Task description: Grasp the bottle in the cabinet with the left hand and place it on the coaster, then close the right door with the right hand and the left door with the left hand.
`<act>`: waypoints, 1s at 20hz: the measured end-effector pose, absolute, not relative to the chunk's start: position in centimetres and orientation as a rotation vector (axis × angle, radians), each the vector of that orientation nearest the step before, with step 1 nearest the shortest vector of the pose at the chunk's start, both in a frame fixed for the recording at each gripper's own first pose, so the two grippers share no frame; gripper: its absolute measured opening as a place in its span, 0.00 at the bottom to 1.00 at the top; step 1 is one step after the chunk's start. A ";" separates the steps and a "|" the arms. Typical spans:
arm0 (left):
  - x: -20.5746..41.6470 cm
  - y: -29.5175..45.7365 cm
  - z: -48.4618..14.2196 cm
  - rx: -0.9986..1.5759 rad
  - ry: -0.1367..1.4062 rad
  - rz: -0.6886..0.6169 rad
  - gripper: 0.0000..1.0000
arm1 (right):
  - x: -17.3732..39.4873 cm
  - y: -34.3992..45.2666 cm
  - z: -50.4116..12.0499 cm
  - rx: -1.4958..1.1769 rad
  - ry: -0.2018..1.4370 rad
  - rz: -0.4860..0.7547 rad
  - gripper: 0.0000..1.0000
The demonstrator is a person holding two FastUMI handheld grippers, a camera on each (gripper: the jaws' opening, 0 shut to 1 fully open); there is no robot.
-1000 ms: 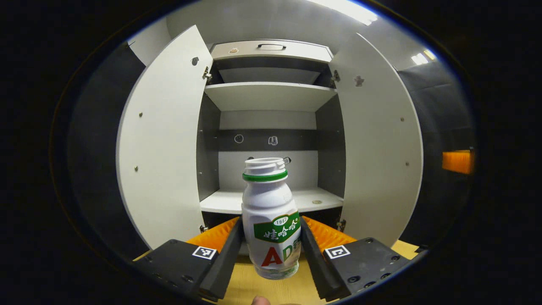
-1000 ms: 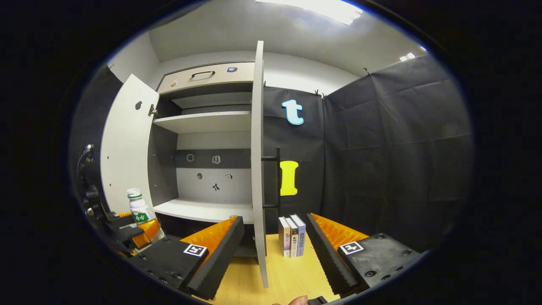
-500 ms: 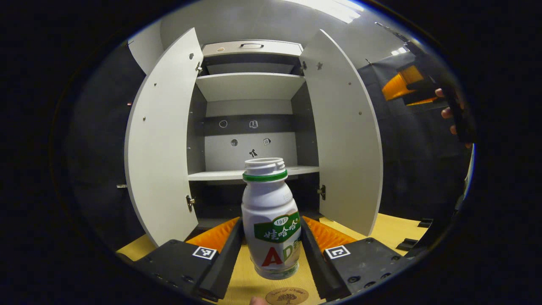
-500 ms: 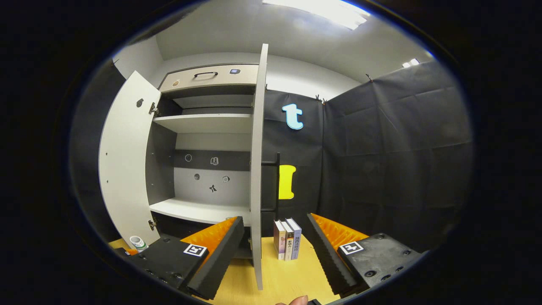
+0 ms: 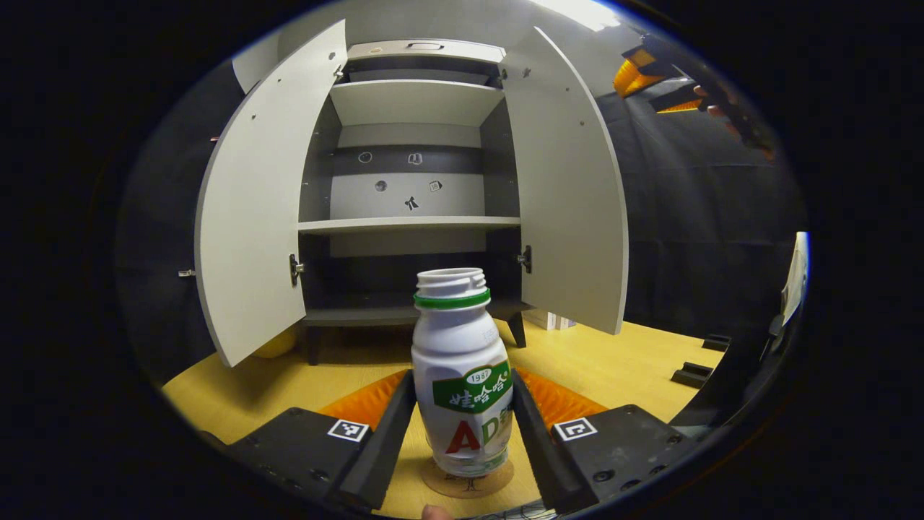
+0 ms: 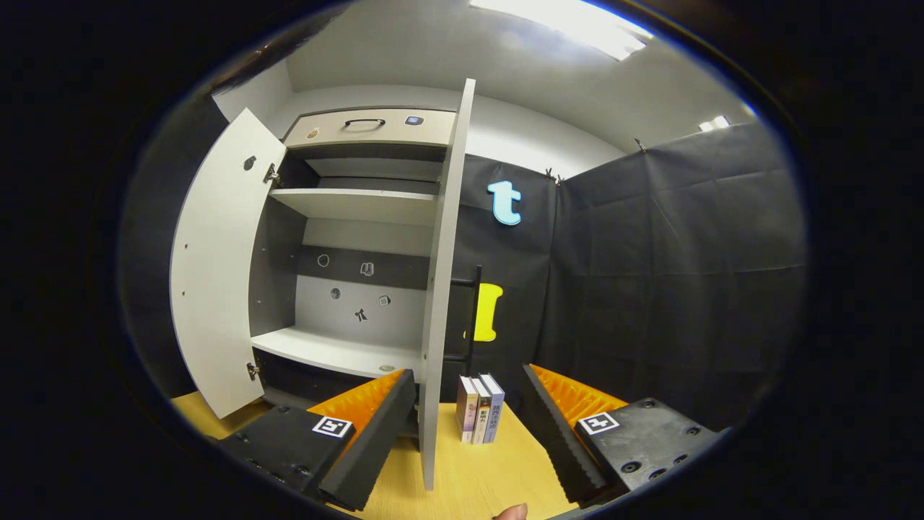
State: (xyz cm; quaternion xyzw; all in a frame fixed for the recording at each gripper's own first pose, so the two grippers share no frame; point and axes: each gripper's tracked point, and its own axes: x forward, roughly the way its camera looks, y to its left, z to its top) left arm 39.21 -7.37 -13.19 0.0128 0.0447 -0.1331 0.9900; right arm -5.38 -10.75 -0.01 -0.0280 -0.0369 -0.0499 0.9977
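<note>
Between my left gripper's (image 5: 462, 419) fingers, clamped at 6 o'clock, the white plastic bottle with green collar (image 5: 462, 375) stands over the round brown coaster (image 5: 468, 482) on the yellow wooden worktop (image 5: 606, 361). My right gripper's (image 6: 469, 426) fingers stand apart, the white cabinet's right door (image 6: 440, 289) edge-on at 12 o'clock between them.

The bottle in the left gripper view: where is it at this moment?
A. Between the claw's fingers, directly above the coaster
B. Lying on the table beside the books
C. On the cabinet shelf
A: the left claw grips the bottle, its base over the coaster.
</note>
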 end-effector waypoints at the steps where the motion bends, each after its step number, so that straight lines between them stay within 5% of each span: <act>1: 39.3 -7.4 -13.7 0.034 0.089 -0.267 0.78 | -5.3 -10.7 -0.2 -0.048 -0.065 -0.095 0.97; 14: 38.1 -7.7 -17.4 0.049 0.111 -0.256 0.83 | -5.6 -11.0 -1.2 -0.047 -0.032 -0.100 0.98; 20: 36.5 -7.3 -18.2 0.038 0.175 -0.257 0.94 | -5.5 -10.6 -1.4 -0.021 -0.016 -0.070 0.97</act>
